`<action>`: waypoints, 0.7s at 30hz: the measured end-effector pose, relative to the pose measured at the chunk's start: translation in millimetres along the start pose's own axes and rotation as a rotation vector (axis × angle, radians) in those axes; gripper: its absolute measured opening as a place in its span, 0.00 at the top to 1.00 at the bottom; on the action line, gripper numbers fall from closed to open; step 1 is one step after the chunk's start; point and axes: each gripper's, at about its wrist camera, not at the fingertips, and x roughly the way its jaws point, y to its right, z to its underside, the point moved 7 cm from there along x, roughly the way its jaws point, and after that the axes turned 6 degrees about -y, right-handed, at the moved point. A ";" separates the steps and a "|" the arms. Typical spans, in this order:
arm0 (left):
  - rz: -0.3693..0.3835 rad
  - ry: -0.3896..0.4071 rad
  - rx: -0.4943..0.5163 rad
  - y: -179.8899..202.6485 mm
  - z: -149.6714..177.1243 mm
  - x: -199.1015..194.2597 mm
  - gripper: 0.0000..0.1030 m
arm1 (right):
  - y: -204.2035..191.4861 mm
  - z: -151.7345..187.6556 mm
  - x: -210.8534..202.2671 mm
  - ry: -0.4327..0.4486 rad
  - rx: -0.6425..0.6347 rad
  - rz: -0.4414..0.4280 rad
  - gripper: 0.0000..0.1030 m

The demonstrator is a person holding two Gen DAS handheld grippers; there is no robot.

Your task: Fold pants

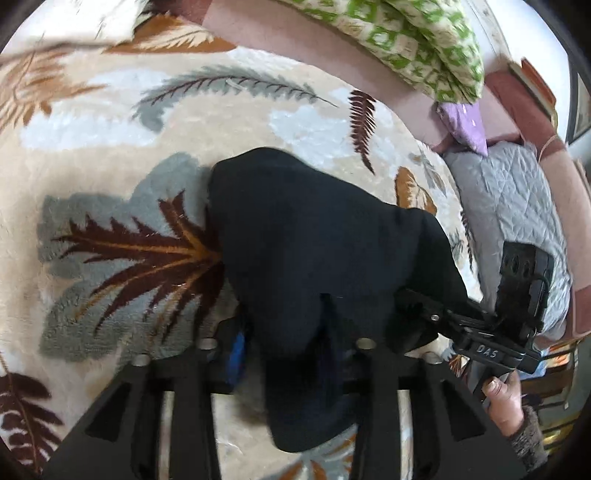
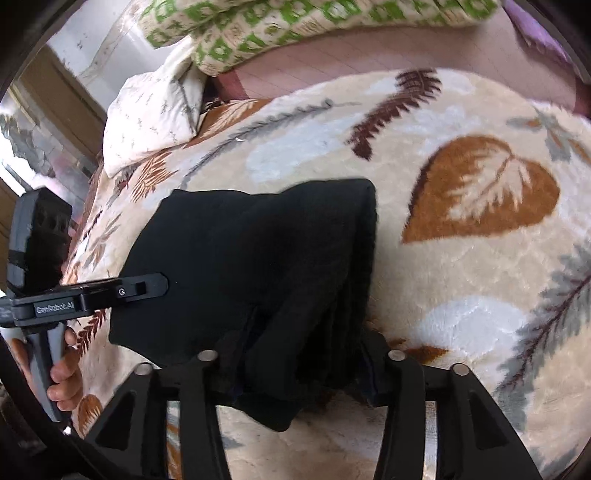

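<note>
The black pants (image 1: 317,240) lie bunched and partly folded on a cream leaf-patterned blanket (image 1: 110,147). My left gripper (image 1: 291,343) is shut on a fold of the pants, which drapes over and between its fingers. The right gripper shows at the right of this view (image 1: 417,306), its tip buried in the cloth. In the right wrist view the pants (image 2: 258,251) spread ahead, and my right gripper (image 2: 299,369) is shut on their near edge. The left gripper (image 2: 155,286) reaches in from the left, its finger lying on the cloth.
A green-and-cream patterned quilt (image 1: 413,40) lies at the far side on a pink sheet (image 1: 266,33). A grey quilted pad (image 1: 509,206) and a purple cloth (image 1: 465,122) lie to the right. A white pillow (image 2: 151,110) sits at the far left.
</note>
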 end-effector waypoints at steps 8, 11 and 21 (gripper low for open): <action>-0.068 -0.006 0.023 -4.7 5.0 -14.4 0.59 | 1.6 8.0 -31.7 0.029 -0.008 0.038 0.42; -0.148 0.008 0.055 -10.4 13.2 -25.0 0.59 | -1.3 15.0 -49.3 0.032 -0.032 0.123 0.42; -0.355 0.045 0.079 -8.6 49.9 -57.9 0.59 | -7.6 54.5 -108.3 0.097 0.055 0.240 0.41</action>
